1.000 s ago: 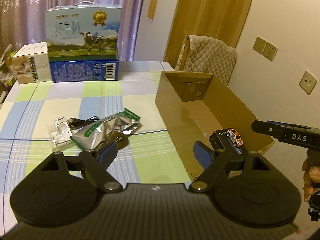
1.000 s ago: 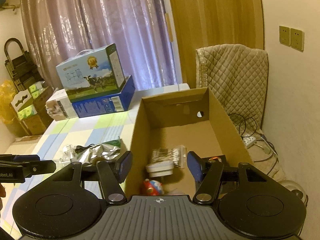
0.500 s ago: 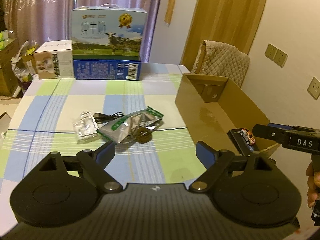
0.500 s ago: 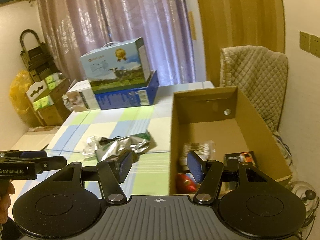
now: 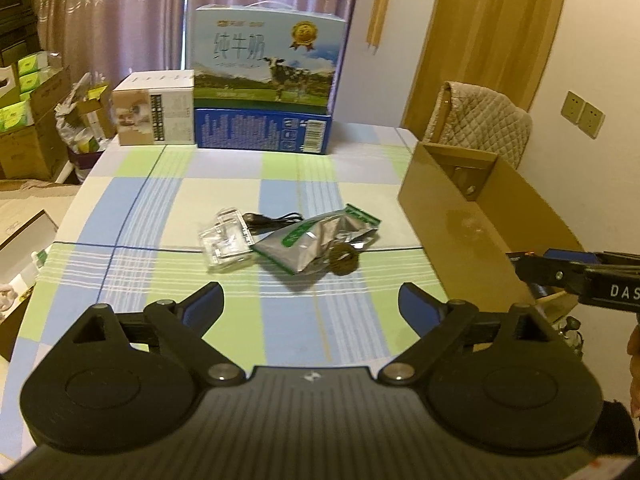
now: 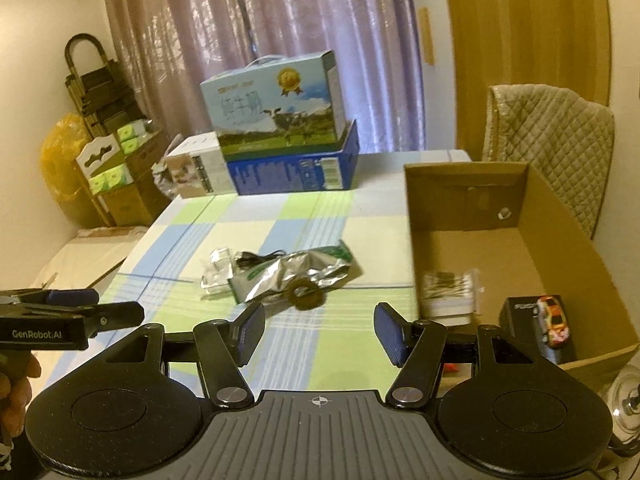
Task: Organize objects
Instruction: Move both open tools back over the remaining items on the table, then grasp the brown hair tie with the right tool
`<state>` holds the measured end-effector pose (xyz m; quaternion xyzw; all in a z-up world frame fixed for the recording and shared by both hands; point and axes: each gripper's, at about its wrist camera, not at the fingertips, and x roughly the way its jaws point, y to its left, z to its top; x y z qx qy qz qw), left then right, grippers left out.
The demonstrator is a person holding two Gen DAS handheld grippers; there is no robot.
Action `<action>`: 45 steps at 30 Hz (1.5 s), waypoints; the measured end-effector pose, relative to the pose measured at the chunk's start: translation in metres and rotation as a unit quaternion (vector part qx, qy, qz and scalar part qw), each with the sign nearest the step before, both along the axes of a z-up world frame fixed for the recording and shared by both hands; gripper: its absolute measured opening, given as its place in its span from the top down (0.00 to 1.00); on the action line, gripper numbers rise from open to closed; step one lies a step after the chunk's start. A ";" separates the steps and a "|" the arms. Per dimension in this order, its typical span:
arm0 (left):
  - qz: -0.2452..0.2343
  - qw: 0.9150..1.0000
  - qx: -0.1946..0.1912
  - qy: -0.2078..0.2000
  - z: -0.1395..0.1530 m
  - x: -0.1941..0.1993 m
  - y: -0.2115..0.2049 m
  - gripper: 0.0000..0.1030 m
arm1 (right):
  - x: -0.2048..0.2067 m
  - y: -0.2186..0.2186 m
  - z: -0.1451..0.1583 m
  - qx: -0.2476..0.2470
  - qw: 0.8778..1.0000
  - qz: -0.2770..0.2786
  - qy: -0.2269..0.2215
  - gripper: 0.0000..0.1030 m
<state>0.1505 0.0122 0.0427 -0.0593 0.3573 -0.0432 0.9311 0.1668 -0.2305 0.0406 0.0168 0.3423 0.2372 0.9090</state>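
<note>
Between picks: both claws empty, next item waiting on the cloth.

Left wrist view: my left gripper [image 5: 310,300] gapes wide, holding nothing, aimed at the foil pouch [image 5: 316,240], clear packet [image 5: 226,242] and brown disc [image 5: 342,260] mid-table; next I descend and straddle one. Since a second ago it has backed away from the cardboard box [image 5: 448,216]. Right wrist view: my right gripper [image 6: 320,332] is likewise spread and empty; it has swung left off the box [image 6: 560,248], where the toy car [image 6: 554,320] lies.
</note>
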 end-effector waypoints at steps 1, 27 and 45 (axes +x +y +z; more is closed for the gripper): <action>0.003 1.000 0.001 0.001 -0.002 0.000 0.003 0.10 | 0.000 0.003 -0.003 -0.001 1.000 0.003 0.002 0.44; 0.038 0.998 0.040 0.037 -0.074 0.070 0.068 0.09 | 0.049 0.060 -0.081 -0.023 0.998 0.046 0.025 0.44; 0.027 0.997 0.061 0.043 -0.121 0.148 0.086 0.09 | 0.137 0.105 -0.149 -0.066 0.994 0.082 0.026 0.44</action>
